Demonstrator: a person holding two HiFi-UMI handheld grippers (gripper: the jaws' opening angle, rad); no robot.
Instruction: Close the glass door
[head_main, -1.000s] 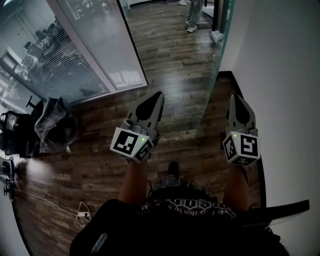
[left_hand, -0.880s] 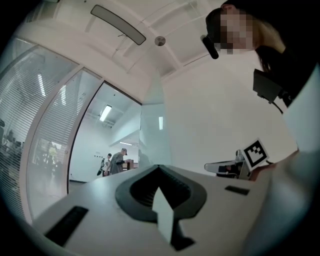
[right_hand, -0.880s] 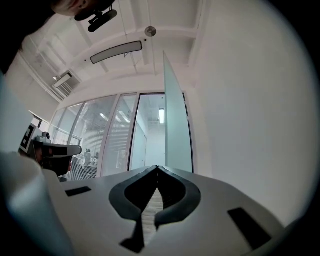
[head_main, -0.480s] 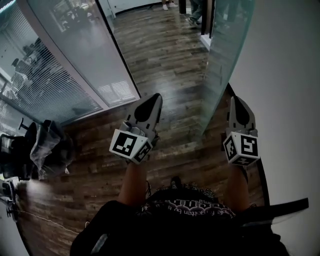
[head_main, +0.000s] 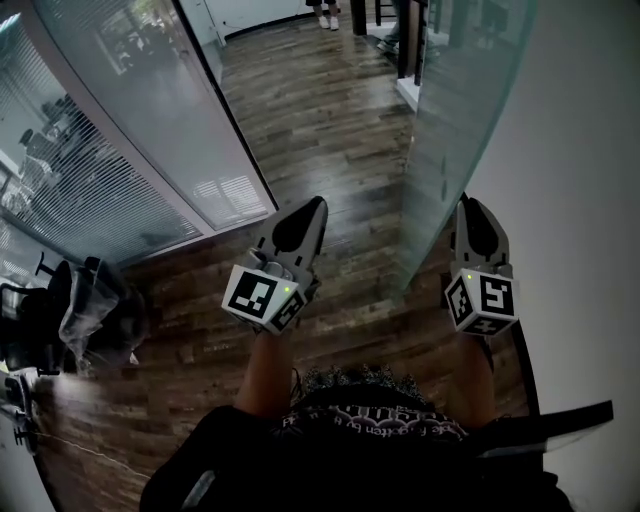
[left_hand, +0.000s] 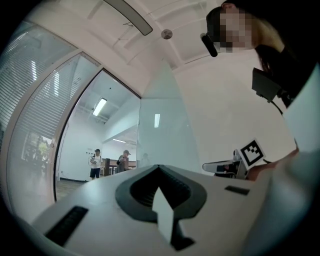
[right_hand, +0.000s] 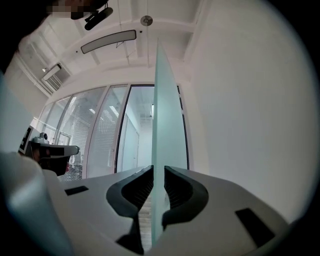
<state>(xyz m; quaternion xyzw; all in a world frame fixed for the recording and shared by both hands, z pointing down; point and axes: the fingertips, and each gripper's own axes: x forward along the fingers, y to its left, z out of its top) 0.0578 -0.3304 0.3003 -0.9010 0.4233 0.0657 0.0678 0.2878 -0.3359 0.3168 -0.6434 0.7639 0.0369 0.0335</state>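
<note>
Far left in the head view: glass partition (head_main: 150, 130) with blinds behind it, and a dark heap (head_main: 60, 320) low beside it, a chair or bags, can't tell which. Wood floor (head_main: 320, 110) runs up the middle toward a doorway. Two people (left_hand: 95, 162) stand well beyond it, small in the left gripper view.

Left gripper (head_main: 316, 203) is held out over the floor, left of the door and not touching it. Its own view shows the jaws together with nothing between them (left_hand: 159, 167).

Right of centre is the glass door (head_main: 450, 120). It is open and swung back so the pane runs close along the white wall (head_main: 580, 200), well apart from the partition side.

Right gripper (head_main: 476, 205) sits in the strip between door and wall. Its jaws are slightly apart and have just been opening (right_hand: 158, 170). The door's thin edge (right_hand: 162, 125) stands upright in the gap between them. I see no firm clamp yet, so I read them as apart around the edge.

Step in hand, as I judge it, is taking hold of the door's free edge, before any swing. The door is not closed at all.

The next move calls for pinching the right jaws onto the pane edge, square and not twisted. Then draw the edge in an arc across the floor toward the partition frame. The left gripper could steady or push the pane face. A slip off the smooth glass is the likely snag.
</note>
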